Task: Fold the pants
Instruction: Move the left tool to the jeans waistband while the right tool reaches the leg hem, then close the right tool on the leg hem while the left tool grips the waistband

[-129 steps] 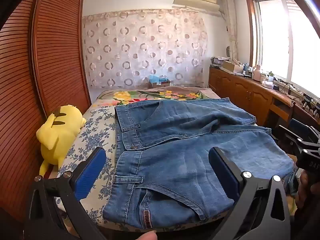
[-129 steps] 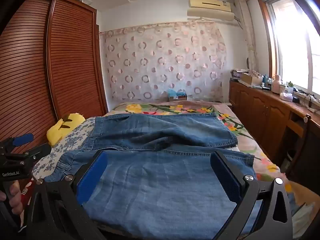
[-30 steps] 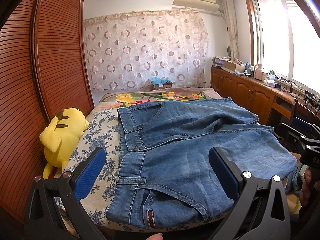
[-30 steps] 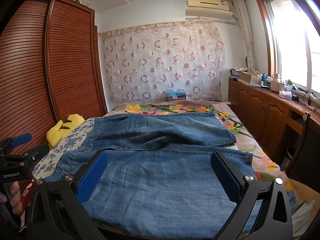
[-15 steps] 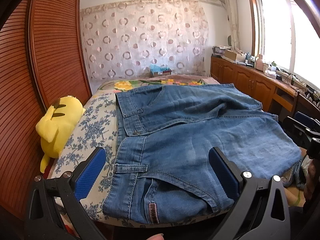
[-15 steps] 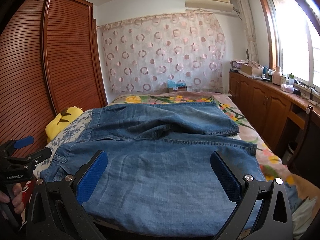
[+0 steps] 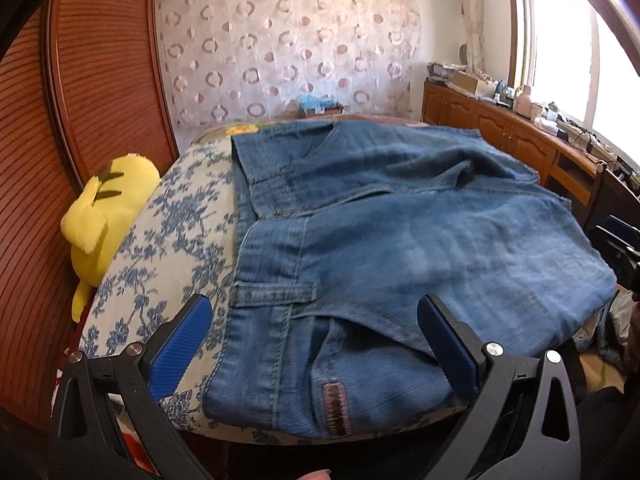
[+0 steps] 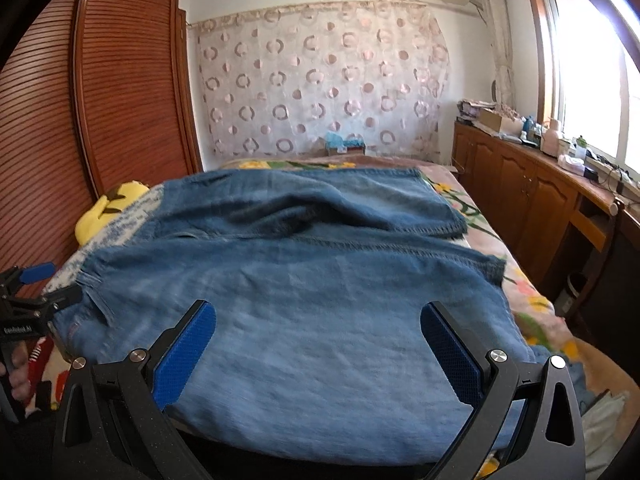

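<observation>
Blue denim pants (image 7: 400,248) lie spread flat across the near end of the bed, waistband at the left, legs running right. In the left wrist view my left gripper (image 7: 316,344) hovers open over the waistband corner with its brown label, blue pads wide apart and empty. The right wrist view shows the same pants (image 8: 304,300) from the leg side. My right gripper (image 8: 320,352) is open above the near leg, holding nothing. The left gripper (image 8: 44,284) appears at that view's left edge, held by a hand.
A yellow plush toy (image 7: 104,212) lies against the wooden wardrobe (image 7: 72,120) on the left. The bed's blue floral cover (image 7: 176,220) shows beside the waistband. A wooden counter (image 8: 540,200) with clutter runs under the window on the right. A curtain (image 7: 288,52) hangs behind.
Both grippers have moved forward and lower toward the pants, which now fill more of each view. The pants themselves have not shifted. Both stay open.
</observation>
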Demonstrator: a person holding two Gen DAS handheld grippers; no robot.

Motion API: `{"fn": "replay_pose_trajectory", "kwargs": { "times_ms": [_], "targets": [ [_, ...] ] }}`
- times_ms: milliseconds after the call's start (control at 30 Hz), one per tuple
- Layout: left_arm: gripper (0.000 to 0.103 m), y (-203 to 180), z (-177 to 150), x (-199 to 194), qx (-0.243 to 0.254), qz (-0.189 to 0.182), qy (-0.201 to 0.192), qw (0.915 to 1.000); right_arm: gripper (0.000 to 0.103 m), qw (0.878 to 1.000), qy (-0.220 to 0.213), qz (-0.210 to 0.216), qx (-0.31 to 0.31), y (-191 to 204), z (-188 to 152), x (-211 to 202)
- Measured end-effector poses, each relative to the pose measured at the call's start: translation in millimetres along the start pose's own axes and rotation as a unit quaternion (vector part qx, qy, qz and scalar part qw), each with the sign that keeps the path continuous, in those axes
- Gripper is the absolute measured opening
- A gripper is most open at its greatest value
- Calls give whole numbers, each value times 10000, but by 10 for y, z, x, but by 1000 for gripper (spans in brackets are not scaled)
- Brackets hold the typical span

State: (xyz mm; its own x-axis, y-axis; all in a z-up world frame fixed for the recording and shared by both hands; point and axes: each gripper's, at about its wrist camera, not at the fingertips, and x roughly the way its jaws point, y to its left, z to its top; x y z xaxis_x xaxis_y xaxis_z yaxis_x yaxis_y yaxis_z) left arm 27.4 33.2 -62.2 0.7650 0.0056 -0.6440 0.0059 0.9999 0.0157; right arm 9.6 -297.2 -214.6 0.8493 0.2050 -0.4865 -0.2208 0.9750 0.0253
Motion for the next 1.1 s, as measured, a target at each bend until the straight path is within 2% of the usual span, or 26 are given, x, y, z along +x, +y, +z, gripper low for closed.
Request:
{"fn": "replay_pose_trajectory", "kwargs": {
  "times_ms": [233, 467, 633, 767, 933, 967, 1100],
  "targets": [
    [103, 180, -86, 66, -34, 6, 153, 9999, 96, 9995, 280, -130, -106, -84, 44, -71],
    [103, 463, -204, 126, -163, -47, 401, 9991, 94, 9972, 562, -475, -102, -233, 126, -206],
    [101, 698, -255, 119, -297, -279, 575, 9975, 91, 9953, 744, -619, -93, -216, 201, -307],
    [91, 713, -287, 100, -228, -454, 683, 9964, 88, 9936, 925, -652, -35, -160, 254, -382],
    [87, 668, -336, 93, -129, -595, 770, 9952, 86, 9922, 1069, -634, 137, -197, 277, -486],
    [72, 669, -341, 97, -135, -653, 779, 9947, 86, 9920, 1076, -634, 175, -223, 268, -499],
    [59, 674, -343, 103, -204, -914, 851, 9920, 84, 9915, 1111, -586, 325, -291, 240, -550]
  ]
}}
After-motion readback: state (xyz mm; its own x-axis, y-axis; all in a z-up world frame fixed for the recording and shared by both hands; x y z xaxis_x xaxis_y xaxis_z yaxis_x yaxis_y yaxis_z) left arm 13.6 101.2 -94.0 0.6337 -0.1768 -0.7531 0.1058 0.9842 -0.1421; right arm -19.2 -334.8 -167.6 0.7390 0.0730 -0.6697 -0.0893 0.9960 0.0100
